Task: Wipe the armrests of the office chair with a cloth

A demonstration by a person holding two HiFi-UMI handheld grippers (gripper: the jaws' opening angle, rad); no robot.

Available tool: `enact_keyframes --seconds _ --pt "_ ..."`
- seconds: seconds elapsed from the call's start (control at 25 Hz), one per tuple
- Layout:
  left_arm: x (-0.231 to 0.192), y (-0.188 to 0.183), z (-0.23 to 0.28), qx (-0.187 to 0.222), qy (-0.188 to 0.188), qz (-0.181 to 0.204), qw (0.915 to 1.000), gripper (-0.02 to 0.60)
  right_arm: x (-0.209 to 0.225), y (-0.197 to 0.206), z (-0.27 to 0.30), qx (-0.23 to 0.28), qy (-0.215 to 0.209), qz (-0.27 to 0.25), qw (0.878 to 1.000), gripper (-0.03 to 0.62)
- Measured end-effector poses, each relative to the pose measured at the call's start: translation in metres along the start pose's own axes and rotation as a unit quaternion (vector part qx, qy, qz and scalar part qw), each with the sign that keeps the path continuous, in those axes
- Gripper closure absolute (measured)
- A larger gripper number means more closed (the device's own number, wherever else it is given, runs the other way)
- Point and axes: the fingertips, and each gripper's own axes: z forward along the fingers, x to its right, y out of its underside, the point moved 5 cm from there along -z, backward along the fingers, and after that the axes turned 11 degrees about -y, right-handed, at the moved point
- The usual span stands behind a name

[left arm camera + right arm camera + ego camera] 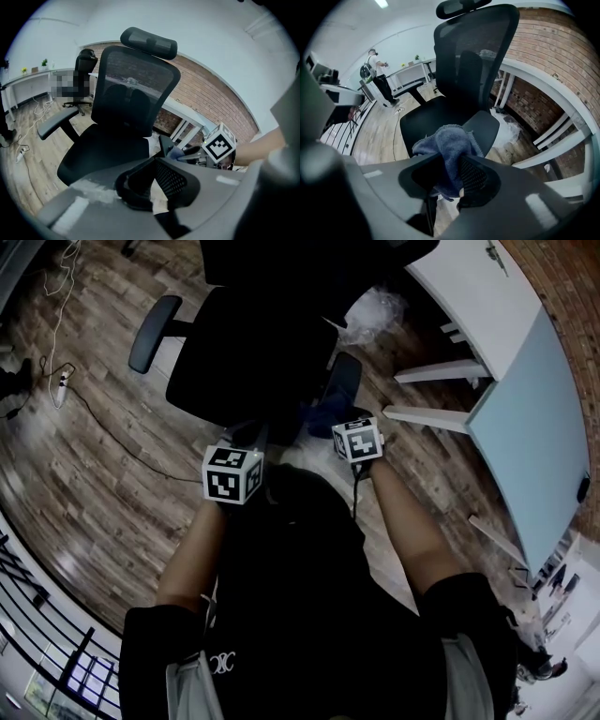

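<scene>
The cloth (449, 143), blue and bunched, was pinched tight in my right gripper (453, 161), jaws clamped on its folds. It hung at the near end of the chair's right armrest (483, 127), whose pad ran off toward 1 o'clock; contact I couldn't confirm. My left gripper (154, 161) sat closed on nothing, facing the seat (105, 150). The other armrest (153, 332) lay at 10 o'clock of the seat, well apart from both grippers.
</scene>
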Motion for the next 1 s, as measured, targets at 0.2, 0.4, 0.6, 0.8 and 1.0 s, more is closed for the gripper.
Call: enact_keyframes --seconds 0.2,0.4,0.6,0.8,1.0 --pt "-0.007 0.003 0.000 -0.012 -0.003 -0.004 0.9999 0.575 0.027 -0.033 0.007 0.007 0.026 0.008 1.000 0.476" --pt "-0.016 0.004 -0.001 -0.016 -0.005 -0.005 0.9999 0.575 0.071 -0.061 0.009 -0.002 0.089 0.056 0.995 0.542" --pt "-0.031 0.006 -0.001 -0.022 -0.009 -0.012 0.9997 0.575 0.086 -0.071 0.016 -0.017 0.083 0.050 0.995 0.551" --pt "-0.050 0.007 -0.002 -0.024 -0.007 -0.016 0.9996 0.575 0.092 -0.080 0.017 -0.010 0.093 0.066 0.993 0.557" --pt "-0.060 0.003 -0.001 -0.025 0.002 -0.012 0.9996 0.575 0.102 -0.089 0.014 -0.008 0.091 0.090 0.992 0.562"
